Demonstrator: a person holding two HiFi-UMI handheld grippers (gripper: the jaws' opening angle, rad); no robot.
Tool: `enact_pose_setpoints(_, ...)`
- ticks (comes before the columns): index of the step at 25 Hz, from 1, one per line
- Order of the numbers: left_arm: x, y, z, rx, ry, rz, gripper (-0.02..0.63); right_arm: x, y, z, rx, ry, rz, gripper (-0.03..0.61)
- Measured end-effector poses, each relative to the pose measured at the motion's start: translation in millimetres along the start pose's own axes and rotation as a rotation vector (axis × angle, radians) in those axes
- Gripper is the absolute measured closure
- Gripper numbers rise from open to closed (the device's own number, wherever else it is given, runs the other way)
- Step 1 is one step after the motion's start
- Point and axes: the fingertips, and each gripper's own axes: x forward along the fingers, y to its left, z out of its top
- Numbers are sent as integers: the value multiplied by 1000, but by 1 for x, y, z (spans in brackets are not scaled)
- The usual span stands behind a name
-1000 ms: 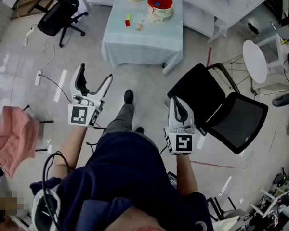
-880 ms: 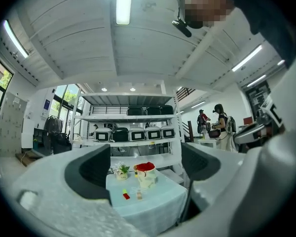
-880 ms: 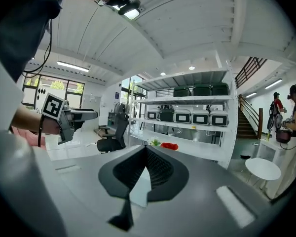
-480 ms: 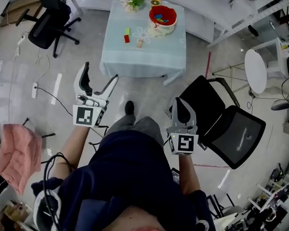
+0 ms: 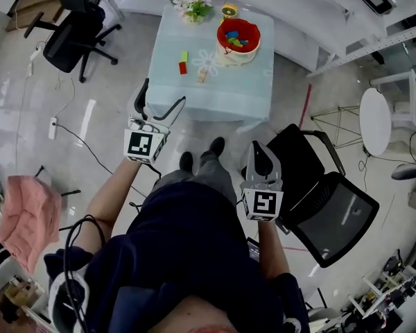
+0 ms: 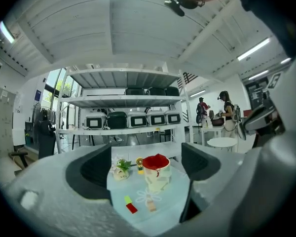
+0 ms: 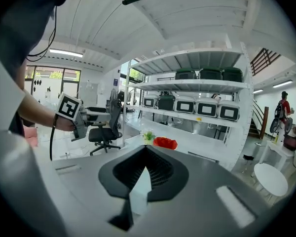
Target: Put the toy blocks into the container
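Head view: person stands short of the table point(image 5: 222, 96), both grippers out in front. Left gripper point(image 5: 161, 97) is held forward at the table's near edge, jaws wide apart with nothing between them. Its own view frames the table straight through the gap, so I read it as lined up for a first pick. Right gripper point(image 5: 259, 152) hangs well back from the table beside a black chair point(image 5: 312, 186), jaws pressed together on nothing (idle, probably just carried along). Three toy blocks lie loose left of the table's middle: green block point(image 5: 184, 56), red block point(image 5: 182, 68), tan block point(image 5: 201, 77). The container point(image 5: 238, 40) stands on the table's far right part, some coloured pieces already inside. Versus a second ago: the table sits nearer and larger, the left gripper has moved from mid-floor to the table's edge, and the right gripper has barely changed. No block touched yet.
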Motion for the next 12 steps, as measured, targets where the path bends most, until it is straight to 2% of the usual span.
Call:
enact_pose_setpoints(4,56,-6,-43,-25,104,9,155,31,-33,-5,-11,26,43,580)
enact_pose_setpoints(12,133,-26,-126,-10,265,5,167,69,-79,-22,-16,62,123,580)
